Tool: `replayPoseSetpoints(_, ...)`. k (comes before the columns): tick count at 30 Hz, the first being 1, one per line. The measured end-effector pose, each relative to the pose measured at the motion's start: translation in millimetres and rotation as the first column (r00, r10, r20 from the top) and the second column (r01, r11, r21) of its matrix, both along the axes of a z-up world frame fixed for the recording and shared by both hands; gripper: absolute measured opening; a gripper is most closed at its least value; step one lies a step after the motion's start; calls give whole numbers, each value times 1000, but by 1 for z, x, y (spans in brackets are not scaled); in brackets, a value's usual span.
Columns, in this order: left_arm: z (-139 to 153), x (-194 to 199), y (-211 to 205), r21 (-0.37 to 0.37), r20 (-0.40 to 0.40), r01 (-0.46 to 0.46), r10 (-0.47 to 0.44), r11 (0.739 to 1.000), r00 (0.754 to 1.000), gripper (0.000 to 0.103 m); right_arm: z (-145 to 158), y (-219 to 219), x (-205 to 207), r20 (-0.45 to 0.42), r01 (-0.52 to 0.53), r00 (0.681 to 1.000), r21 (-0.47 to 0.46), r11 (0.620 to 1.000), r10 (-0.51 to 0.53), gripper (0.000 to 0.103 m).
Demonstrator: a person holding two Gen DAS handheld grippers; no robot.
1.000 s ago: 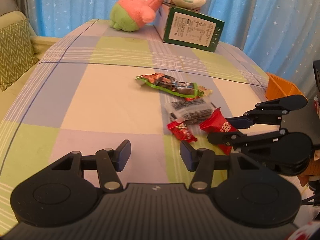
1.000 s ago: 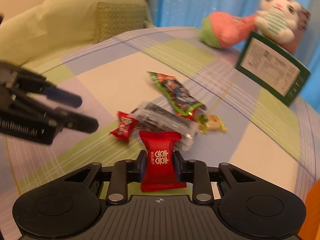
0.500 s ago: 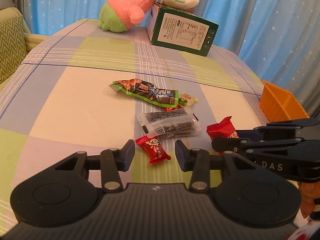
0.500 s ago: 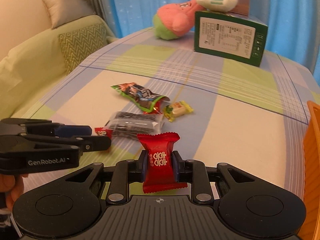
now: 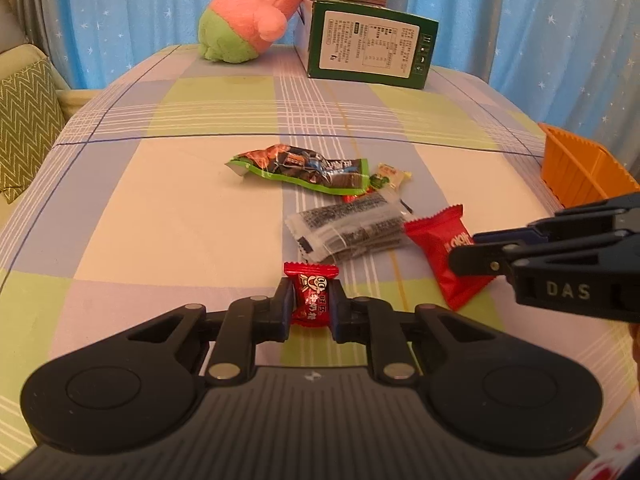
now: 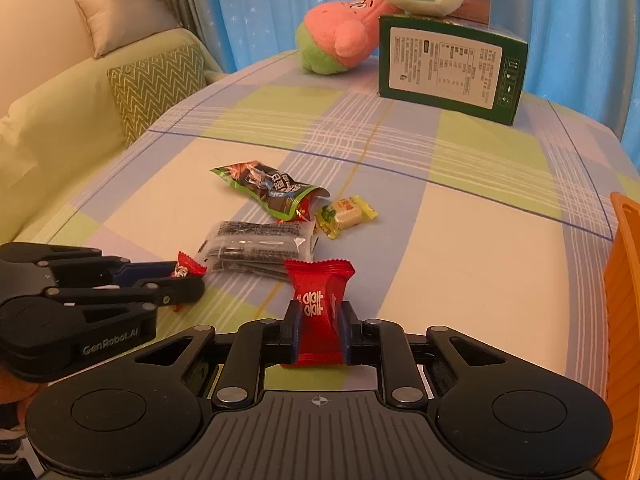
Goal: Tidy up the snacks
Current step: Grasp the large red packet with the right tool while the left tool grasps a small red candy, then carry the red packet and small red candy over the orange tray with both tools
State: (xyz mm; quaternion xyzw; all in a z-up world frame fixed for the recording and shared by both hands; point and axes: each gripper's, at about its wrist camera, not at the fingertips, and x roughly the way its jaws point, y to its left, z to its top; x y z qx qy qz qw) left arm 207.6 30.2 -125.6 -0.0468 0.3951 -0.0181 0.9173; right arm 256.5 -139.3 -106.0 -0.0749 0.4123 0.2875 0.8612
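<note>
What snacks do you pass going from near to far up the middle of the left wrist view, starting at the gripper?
small red candy pinched in the left gripper → clear packet of dark snacks → green-edged wrapper → green box at the far end of the table.

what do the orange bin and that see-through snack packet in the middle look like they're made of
Orange bin: looks like rigid moulded plastic, matte, going by its ribbed wall and uniform colour. See-through packet: probably thin clear plastic film, glossy, since it crinkles, catches highlights and shows dark contents through it.
</note>
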Motion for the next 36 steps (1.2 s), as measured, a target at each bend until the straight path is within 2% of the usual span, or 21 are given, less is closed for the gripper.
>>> replayPoseSetpoints(6, 0, -2, 1, -11, 7, 0, 1, 1000, 1000, 16, -7, 3, 1, 24, -1, 1000, 6, 1000, 1, 22)
replayPoseSetpoints(9, -1, -1, 1, -7, 13, 0, 0, 1000, 1000, 16, -11, 3, 8, -6, 23, 1000, 34, 999, -23, 29)
replayPoseSetpoints(12, -1, -1, 0, 1, 19, 5, -5, 1000, 1000, 16, -15, 5, 13, -23, 35, 999, 42, 998, -34, 30)
replayPoseSetpoints(18, -2, -1, -6, 41, 22, 18, -19, 999, 1000, 16, -16, 17, 6, 38, 1, 999, -41, 999, 1, 29)
replayPoseSetpoints(20, -1, -3, -6, 41, 19, 18, -19, 999, 1000, 15, -15, 18, 4, 32, 6, 999, -41, 999, -5, 26)
replayPoseSetpoints(28, 7, -20, -2, 26, 28, 6, -7, 1000, 1000, 14, 3, -6, -7, 17, 78, 997, 42, 996, -79, 26)
replayPoseSetpoints(36, 34, -42, -18, 15, 64, 39, -40, 999, 997, 14, 30, -31, -37, 36, 139, 989, 99, 985, -143, 26)
